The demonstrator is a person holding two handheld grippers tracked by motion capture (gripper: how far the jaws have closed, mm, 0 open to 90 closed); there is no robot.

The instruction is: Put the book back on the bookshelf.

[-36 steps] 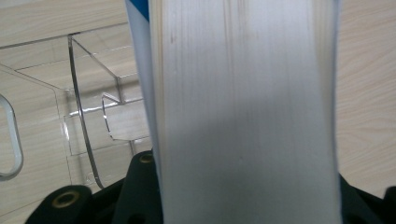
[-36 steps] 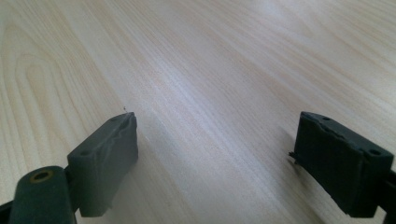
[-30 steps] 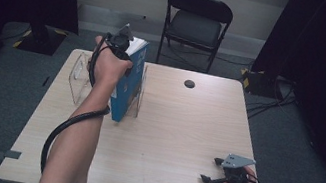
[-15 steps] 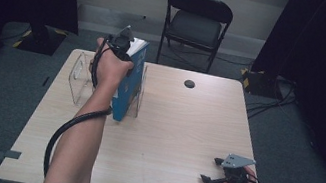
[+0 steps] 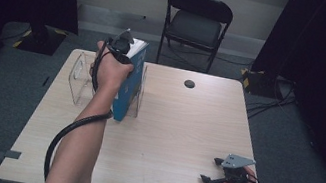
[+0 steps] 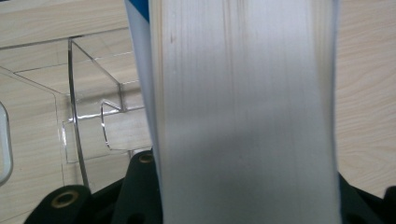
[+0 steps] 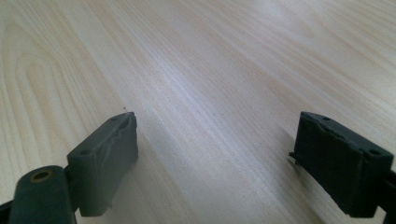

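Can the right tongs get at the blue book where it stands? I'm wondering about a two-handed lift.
Probably yes. The right tongs rest open on the table's near right corner, and bare tabletop lies between them and the blue book. The left tongs hold the book's top, leaving its right face free.

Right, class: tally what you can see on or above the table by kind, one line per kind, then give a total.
Blue book: 1
Clear acrylic stand: 1
Small black round thing on the table: 1
Hand-held grippers: 2 (left gripper, right gripper)
Total: 5
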